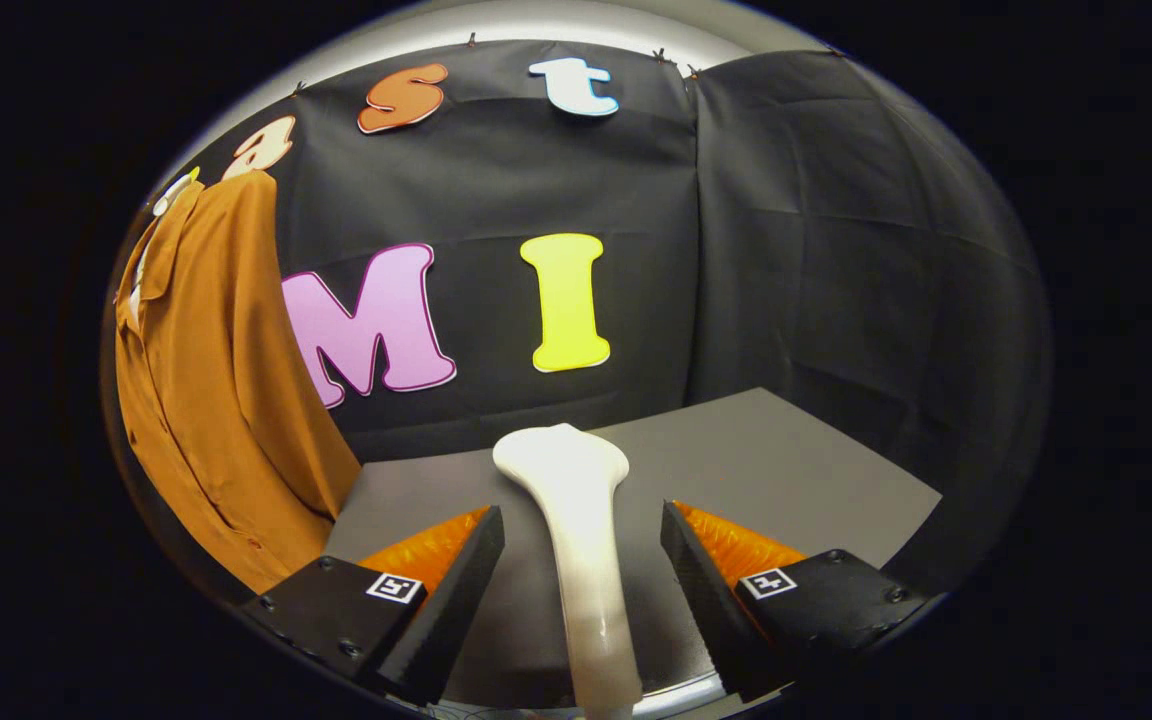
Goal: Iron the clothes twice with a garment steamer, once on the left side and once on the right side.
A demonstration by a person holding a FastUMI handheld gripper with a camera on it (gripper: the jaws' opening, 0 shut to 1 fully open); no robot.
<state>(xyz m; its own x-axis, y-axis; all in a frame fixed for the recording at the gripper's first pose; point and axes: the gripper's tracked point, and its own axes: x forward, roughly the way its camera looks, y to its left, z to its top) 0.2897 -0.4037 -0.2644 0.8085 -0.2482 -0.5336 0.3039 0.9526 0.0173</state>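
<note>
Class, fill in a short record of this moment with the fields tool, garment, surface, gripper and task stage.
tool: white garment steamer lying on the table, between the jaws
garment: orange shirt hanging beside the table, beyond the gripper
surface: grey table
gripper: gripper open, jaws on either side of the steamer's handle, not pressing on it
task stage: steamer not yet picked up

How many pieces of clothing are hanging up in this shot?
1. An orange shirt hangs against the booth wall, off to the left beyond the open gripper. The white garment steamer lies on the grey table between the fingers, untouched. More may hang out of sight.
</note>
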